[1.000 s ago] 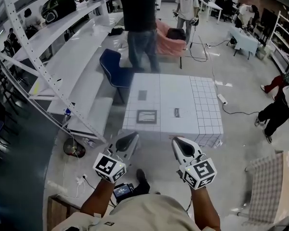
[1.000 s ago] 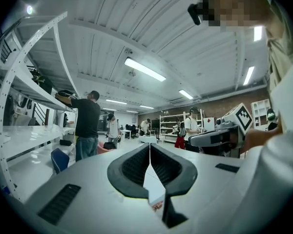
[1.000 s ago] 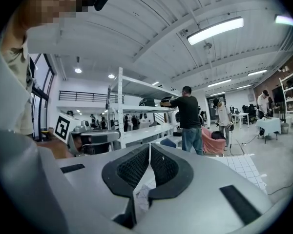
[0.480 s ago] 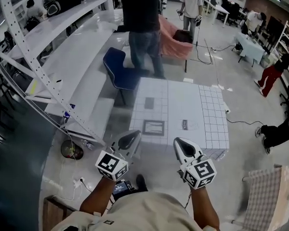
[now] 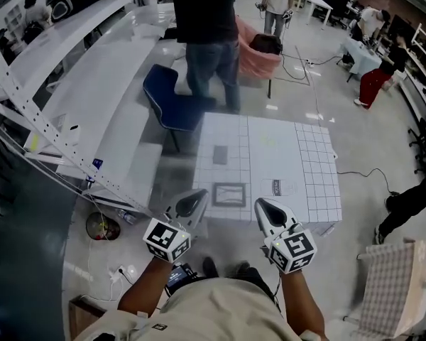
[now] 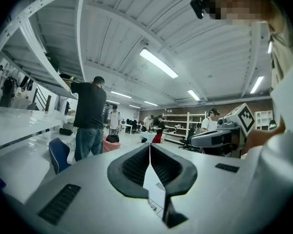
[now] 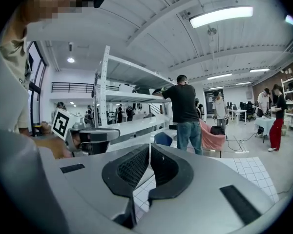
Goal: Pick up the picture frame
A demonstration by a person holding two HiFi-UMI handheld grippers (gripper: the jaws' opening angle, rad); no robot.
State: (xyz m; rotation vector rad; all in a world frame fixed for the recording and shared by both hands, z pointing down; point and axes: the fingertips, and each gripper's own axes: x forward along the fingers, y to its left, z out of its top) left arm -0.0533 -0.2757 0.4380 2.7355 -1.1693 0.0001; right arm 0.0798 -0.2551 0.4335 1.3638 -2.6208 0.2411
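Grey picture frame (image 5: 228, 194), seemingly flat, crosswise

No text can be read; the small label (image 5: 279, 186) on the gridded table (image 5: 270, 148) is too blurred.

The white bench (image 5: 270, 144) stands on the grey floor (image 5: 369, 141). Its top is ruled in lines, with a finer grid of squares along the right side. A picture frame (image 5: 228, 194) lies flat near the front edge. A small printed label (image 5: 279, 187) lies just right of it, apart. A grey rectangle (image 5: 219, 155) lies farther back.
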